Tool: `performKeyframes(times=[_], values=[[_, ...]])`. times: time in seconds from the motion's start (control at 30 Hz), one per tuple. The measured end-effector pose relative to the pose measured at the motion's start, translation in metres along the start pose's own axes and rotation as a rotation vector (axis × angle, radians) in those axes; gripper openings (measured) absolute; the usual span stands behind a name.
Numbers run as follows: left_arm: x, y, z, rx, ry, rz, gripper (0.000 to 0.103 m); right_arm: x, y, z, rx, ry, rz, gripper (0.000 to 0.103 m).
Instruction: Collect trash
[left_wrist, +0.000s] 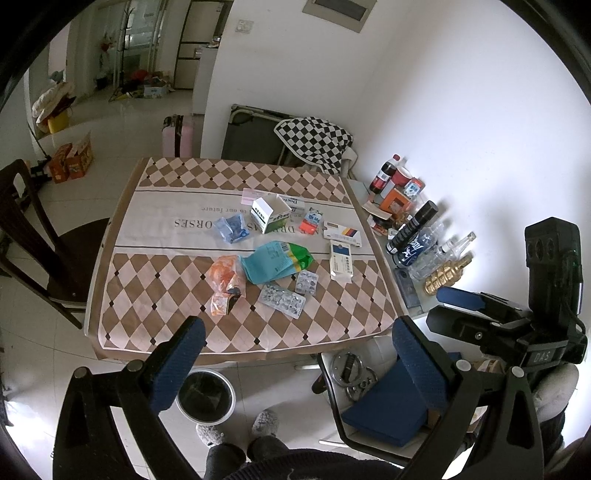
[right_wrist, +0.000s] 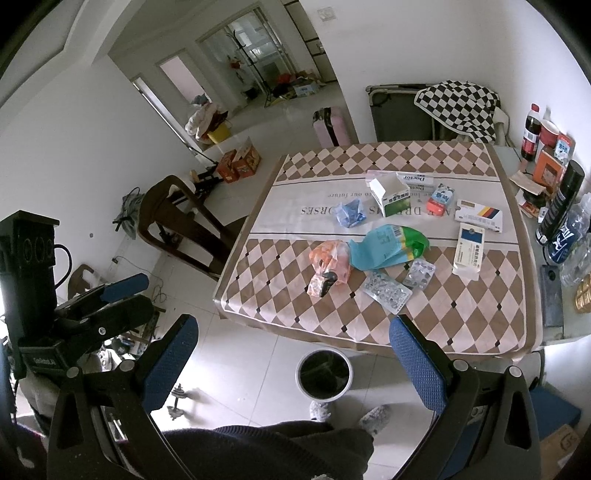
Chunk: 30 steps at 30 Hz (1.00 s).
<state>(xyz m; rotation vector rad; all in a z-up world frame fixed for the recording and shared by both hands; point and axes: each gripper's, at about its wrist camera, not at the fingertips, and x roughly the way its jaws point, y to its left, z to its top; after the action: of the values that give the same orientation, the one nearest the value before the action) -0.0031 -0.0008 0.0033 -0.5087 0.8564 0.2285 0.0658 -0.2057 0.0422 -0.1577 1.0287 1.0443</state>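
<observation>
Above the worktop's (left_wrist: 147, 206) near edge, I held both tools wide and empty, the orange wrapper (left_wrist: 224, 284) lying ahead, nearer my left tool (left_wrist: 295, 347) than my right tool (right_wrist: 291, 347).

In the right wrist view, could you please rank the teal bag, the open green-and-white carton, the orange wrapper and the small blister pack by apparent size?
1. teal bag, clearly largest.
2-3. open green-and-white carton and orange wrapper: too alike to rank, and the carton lies farther from the camera.
4. small blister pack, smallest.
</observation>
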Motion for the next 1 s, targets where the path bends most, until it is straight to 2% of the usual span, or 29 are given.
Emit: performKeyframes(times=[0.57,0.67,0.8,0.83,1.0], values=[[0.0,-0.001,0.002,0.002,0.001,0.014,0.103,0.011,0.011,-0.006,0.021,-0.01,0.003,0.103],[0.014,0.004,0.002,0.024,-0.026,0.139,0.103,0.018,0.008,-0.007,0.076,-0.03,-0.008,0.103],[0.055,0.027,0.006,0.044,-0.026,0.287,0.103,0.034,-0.017,-0.009,0.241,-0.076,-0.105,0.103],[0.072,0.035,0.007,0.045,-0.007,0.326,0.103,0.041,-0.027,-0.01,0.293,-0.079,-0.141,0.103],[0.161,0.076,0.012,0.01,0.15,0.364,0.103,0.085,-0.089,-0.015,0.484,-0.077,-0.288,0.103]])
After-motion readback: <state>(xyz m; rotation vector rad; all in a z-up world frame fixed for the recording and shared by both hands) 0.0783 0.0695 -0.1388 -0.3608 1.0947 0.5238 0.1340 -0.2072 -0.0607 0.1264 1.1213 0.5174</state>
